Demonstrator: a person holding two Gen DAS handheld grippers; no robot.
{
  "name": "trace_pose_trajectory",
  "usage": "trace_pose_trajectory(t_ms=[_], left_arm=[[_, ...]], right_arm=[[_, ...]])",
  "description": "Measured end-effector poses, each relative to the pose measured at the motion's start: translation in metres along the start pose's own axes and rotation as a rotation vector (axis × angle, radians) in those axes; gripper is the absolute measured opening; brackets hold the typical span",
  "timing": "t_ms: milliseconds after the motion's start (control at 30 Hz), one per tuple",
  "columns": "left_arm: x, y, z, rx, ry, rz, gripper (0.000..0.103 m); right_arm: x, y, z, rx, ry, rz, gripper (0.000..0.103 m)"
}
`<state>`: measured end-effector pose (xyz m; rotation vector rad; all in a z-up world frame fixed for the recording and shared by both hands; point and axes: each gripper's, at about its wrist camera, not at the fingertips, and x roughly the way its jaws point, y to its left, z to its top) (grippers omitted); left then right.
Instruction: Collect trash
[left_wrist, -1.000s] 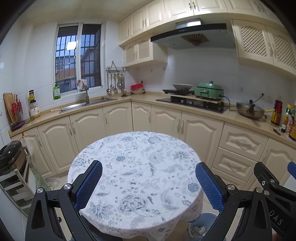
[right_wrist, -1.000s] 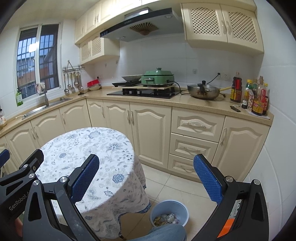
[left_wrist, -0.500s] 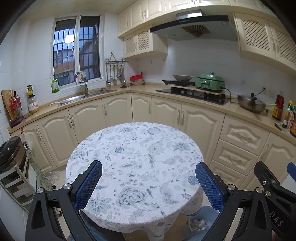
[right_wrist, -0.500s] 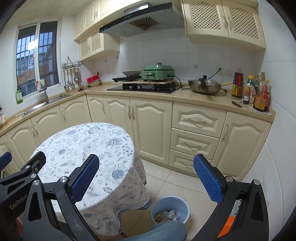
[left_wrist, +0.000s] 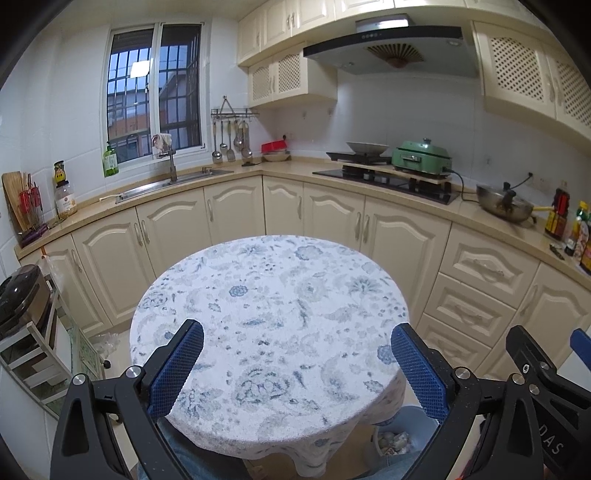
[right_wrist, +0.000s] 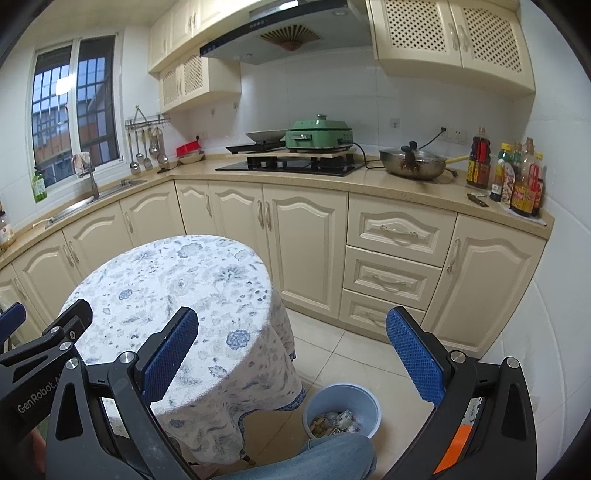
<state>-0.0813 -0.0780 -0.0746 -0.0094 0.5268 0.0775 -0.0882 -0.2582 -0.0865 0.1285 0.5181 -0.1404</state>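
Observation:
A round table with a blue floral cloth (left_wrist: 273, 314) stands in front of me; it also shows in the right wrist view (right_wrist: 177, 295). A light blue bin (right_wrist: 341, 408) with crumpled trash inside stands on the floor to the table's right; its rim shows in the left wrist view (left_wrist: 400, 435). My left gripper (left_wrist: 295, 369) is open and empty above the table's near edge. My right gripper (right_wrist: 291, 354) is open and empty, held above the bin and the table's right side.
Cream cabinets and a counter (left_wrist: 369, 229) wrap around behind the table, with a sink (left_wrist: 173, 182), a stove with a green cooker (right_wrist: 319, 136), a wok (right_wrist: 410, 164) and bottles (right_wrist: 517, 184). A rack with a black cooker (left_wrist: 22, 306) stands at the left. Tiled floor (right_wrist: 332, 343) lies by the bin.
Both grippers have risen and pulled back a little, so the table and bin sit lower and smaller in view. Both stay open and empty.

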Motion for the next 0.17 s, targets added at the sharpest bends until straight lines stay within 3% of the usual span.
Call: trace_pose_trajectory(t_ms=[167], left_arm=[[0.0017, 0.0011, 0.0005, 0.005, 0.009, -0.004, 0.101]], right_arm=[[0.0012, -0.0016, -0.0008, 0.004, 0.007, -0.003, 0.103]])
